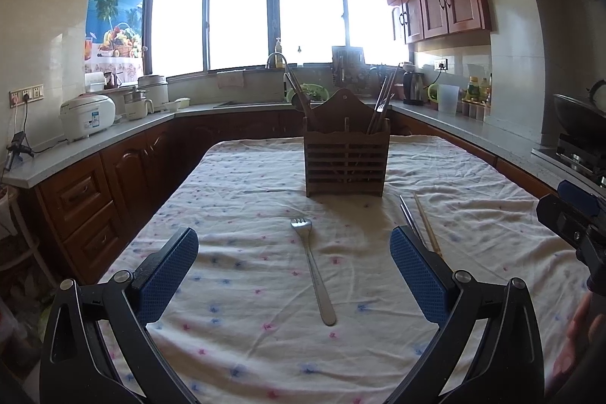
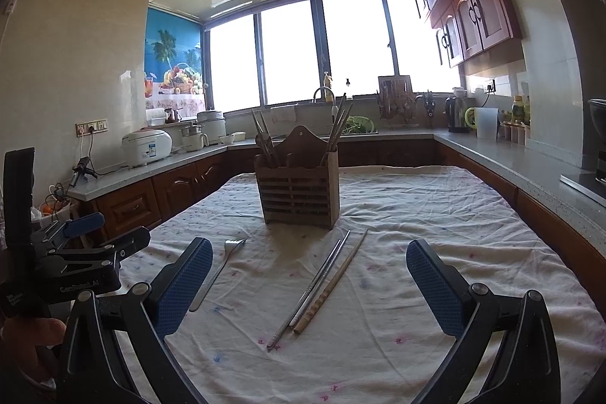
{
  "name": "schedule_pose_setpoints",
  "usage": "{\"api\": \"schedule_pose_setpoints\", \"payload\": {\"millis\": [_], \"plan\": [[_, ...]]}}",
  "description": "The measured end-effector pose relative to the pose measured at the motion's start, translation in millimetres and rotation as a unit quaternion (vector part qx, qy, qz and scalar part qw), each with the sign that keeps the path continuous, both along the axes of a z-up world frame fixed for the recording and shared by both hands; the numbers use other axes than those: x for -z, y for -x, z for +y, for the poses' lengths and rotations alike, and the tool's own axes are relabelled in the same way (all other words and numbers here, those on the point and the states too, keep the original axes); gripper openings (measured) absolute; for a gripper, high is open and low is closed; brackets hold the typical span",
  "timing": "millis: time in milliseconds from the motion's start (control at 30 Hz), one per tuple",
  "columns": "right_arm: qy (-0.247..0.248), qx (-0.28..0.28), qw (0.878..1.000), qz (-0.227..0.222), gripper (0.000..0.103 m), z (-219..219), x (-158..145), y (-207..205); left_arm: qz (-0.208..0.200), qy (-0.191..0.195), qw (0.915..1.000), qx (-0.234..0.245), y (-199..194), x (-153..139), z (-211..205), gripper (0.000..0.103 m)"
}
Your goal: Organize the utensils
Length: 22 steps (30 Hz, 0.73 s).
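A wooden slatted utensil holder [image 1: 346, 158] [image 2: 299, 194] stands mid-table with a spoon and chopsticks upright in it. A steel fork [image 1: 314, 267] [image 2: 216, 269] lies on the cloth, tines toward the holder, between my left gripper's fingers. Metal chopsticks [image 2: 314, 284] and a wooden chopstick [image 2: 333, 281] lie side by side before the holder; in the left wrist view the chopsticks [image 1: 424, 226] run behind the right finger. My left gripper [image 1: 293, 275] is open and empty above the fork. My right gripper [image 2: 308, 286] is open and empty above the chopsticks.
The table carries a white floral cloth [image 1: 246, 214] [image 2: 435, 214]. Kitchen counters [image 1: 113, 135] run along the left, back and right, with rice cookers [image 1: 89, 116], a kettle [image 2: 456, 114] and a wok [image 1: 575, 112]. The other gripper's body shows at each view's edge.
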State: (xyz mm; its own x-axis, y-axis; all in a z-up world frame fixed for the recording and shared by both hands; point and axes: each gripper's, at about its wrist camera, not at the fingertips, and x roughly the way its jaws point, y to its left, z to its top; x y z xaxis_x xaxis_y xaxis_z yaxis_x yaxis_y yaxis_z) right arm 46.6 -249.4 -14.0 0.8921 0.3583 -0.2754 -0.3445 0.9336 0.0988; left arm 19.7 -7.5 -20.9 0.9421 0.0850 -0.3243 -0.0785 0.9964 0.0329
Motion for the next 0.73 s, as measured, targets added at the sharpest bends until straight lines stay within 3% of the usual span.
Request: {"api": "schedule_pose_setpoints", "payload": {"millis": [733], "plan": [[0.009, 0.009, 0.999, 0.036, 0.103, -3.0, 10.4, -23.8, 0.004, 0.004, 0.9999, 0.016, -6.7, -1.5, -5.3, 0.103]]}}
